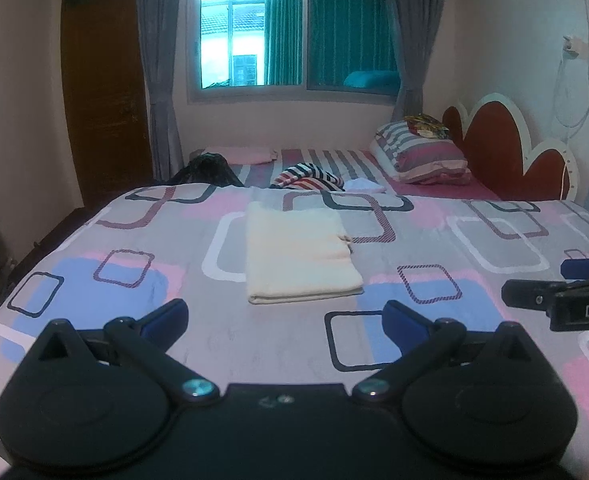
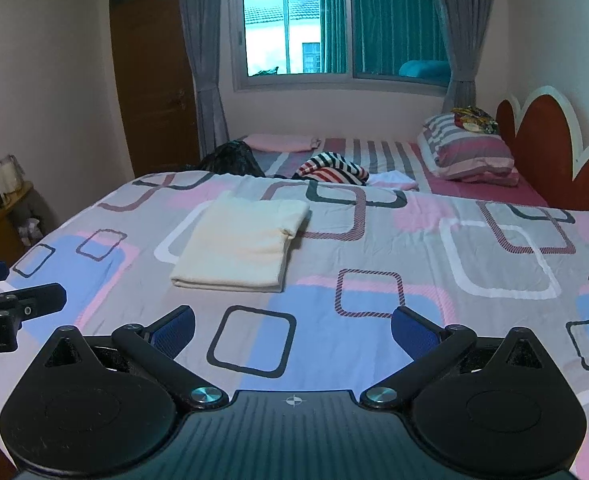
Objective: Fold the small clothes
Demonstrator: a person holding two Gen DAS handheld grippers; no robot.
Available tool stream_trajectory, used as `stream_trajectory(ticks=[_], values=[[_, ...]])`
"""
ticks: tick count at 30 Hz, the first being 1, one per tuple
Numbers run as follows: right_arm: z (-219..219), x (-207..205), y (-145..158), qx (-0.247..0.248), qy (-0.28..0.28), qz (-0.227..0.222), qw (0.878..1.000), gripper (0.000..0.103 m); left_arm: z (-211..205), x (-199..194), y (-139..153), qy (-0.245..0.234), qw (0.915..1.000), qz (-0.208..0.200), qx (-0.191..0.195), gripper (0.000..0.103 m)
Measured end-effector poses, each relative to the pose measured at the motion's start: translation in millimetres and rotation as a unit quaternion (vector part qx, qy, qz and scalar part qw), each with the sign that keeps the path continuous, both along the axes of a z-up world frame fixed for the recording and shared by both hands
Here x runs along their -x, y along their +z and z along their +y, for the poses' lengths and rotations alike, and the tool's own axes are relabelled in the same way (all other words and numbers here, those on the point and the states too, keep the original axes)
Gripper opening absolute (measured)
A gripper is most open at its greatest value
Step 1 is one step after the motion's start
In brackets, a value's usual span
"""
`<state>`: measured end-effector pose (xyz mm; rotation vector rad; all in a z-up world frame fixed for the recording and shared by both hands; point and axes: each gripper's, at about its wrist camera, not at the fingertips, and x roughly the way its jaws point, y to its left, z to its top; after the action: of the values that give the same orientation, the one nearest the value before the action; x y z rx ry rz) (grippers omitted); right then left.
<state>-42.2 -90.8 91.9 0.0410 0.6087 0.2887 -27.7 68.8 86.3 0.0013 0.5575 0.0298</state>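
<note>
A cream garment lies folded into a neat rectangle on the patterned bedspread; in the right wrist view the same cream garment sits ahead and to the left. My left gripper hovers just short of its near edge, jaws wide open with nothing between them. My right gripper is also wide open and empty, over the bedspread to the right of the garment. Each gripper shows at the side of the other's view: the right gripper and the left gripper.
Behind the bedspread lie a striped garment, a dark heap, a small white cloth and a folded pink piece. A striped pillow rests by the red headboard. A shelf with bottles stands at left.
</note>
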Motion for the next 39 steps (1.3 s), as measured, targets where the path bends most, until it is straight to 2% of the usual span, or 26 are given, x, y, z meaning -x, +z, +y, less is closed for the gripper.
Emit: stream_trajectory(ticks=[6,39], values=[[0.5,0.6,0.2,0.001,0.004,-0.001,1.0,0.103,-0.4,-0.7,0.0,0.001,0.9999,0.001,-0.01,0.102],[-7.0,1.1,4.5,-0.008,0.008,-0.004,1.0,0.103,-3.4,-2.4,0.7,-0.005,0.9999,-0.006,-0.008,0.102]])
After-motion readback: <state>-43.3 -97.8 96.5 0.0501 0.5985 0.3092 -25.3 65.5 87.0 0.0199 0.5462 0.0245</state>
